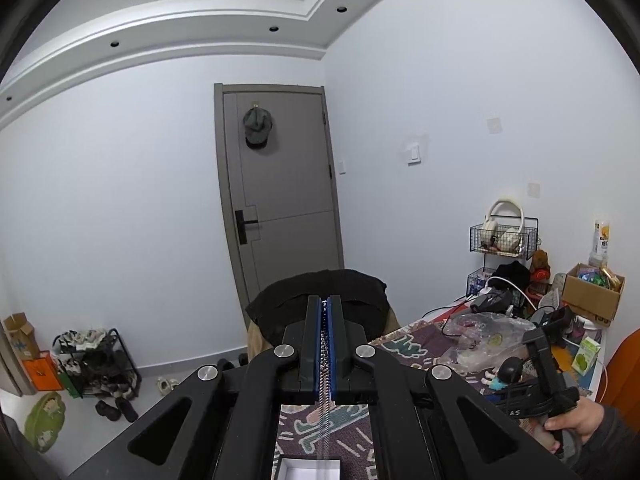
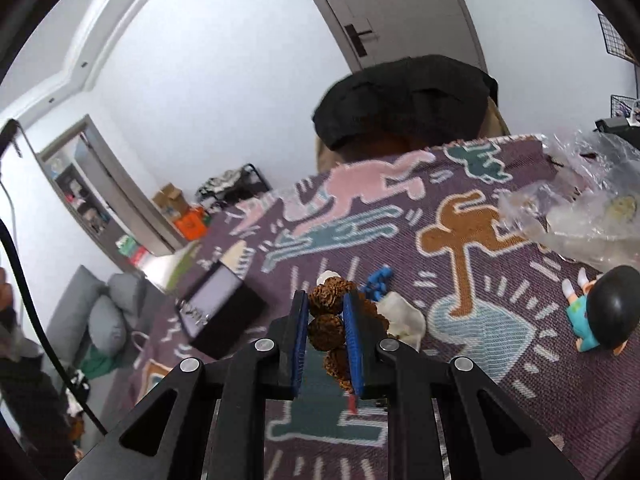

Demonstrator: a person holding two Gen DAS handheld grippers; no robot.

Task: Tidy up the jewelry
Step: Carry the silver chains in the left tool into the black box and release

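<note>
Covering your table, a patterned purple cloth [image 2: 500, 320] faces a grey door [image 1: 280, 200]. Your right gripper [image 2: 326, 320] pinches the brown bead bracelet [image 2: 326, 330]; your left gripper [image 1: 325, 344] clamps a silver chain [image 1: 325, 364] above the white-lined box [image 1: 306, 468].

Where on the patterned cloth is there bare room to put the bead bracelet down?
Free: the patterned cloth between the black box and the plastic bag, toward the dark chair. Crowded: just ahead of the right gripper holding the bead bracelet, with blue piece, white cloth, and doll.
</note>
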